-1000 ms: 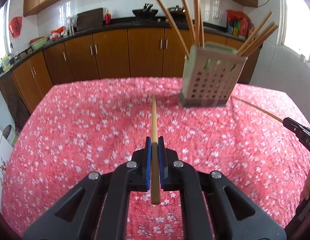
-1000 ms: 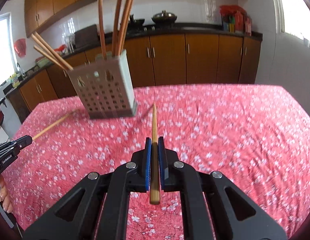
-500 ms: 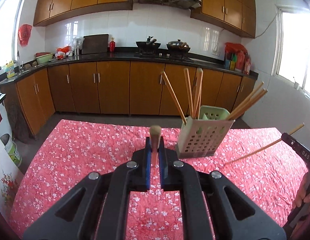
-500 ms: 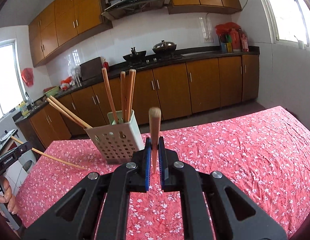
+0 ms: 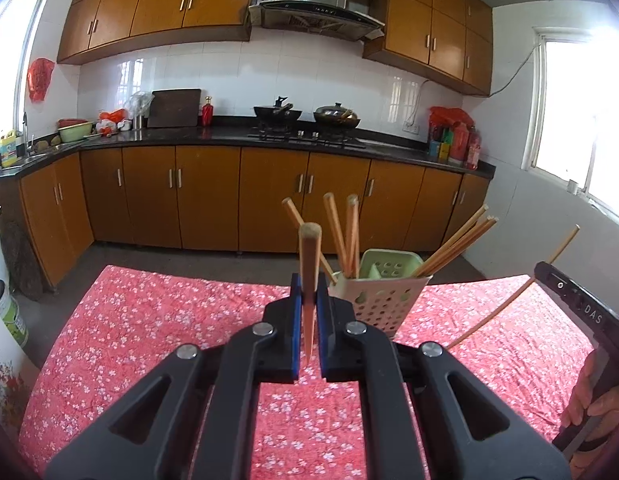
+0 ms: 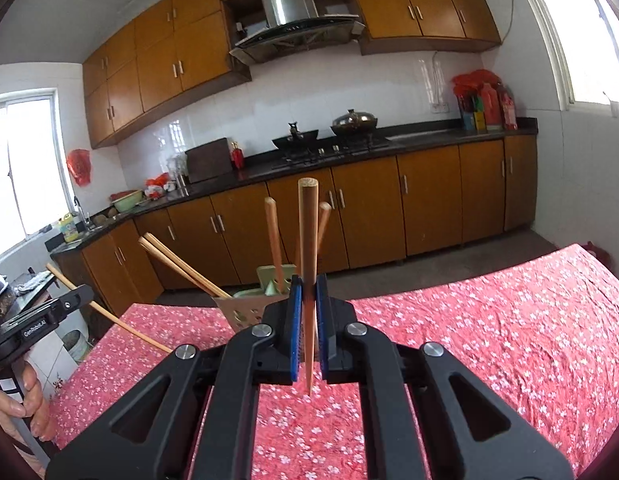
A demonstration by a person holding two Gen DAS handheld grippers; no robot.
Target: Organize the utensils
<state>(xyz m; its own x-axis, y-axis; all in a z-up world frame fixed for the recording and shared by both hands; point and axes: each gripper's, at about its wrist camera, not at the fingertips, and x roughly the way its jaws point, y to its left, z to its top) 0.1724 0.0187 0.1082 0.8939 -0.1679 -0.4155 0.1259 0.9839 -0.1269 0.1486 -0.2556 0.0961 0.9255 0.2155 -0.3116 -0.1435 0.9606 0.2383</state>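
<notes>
One chopstick was pinched upright between the pressed-together jaws of the left gripper; a second chopstick was clamped likewise by the right gripper. Both were held above the red floral worktop, near the perforated utensil holder, in which more chopsticks stood.

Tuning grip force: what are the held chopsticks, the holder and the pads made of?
Chopsticks: likely wood or bamboo, matte tan, end grain visible. Holder: looks like plastic, pale, moulded holes. Pads: blue, probably rubber; material unclear.
</notes>
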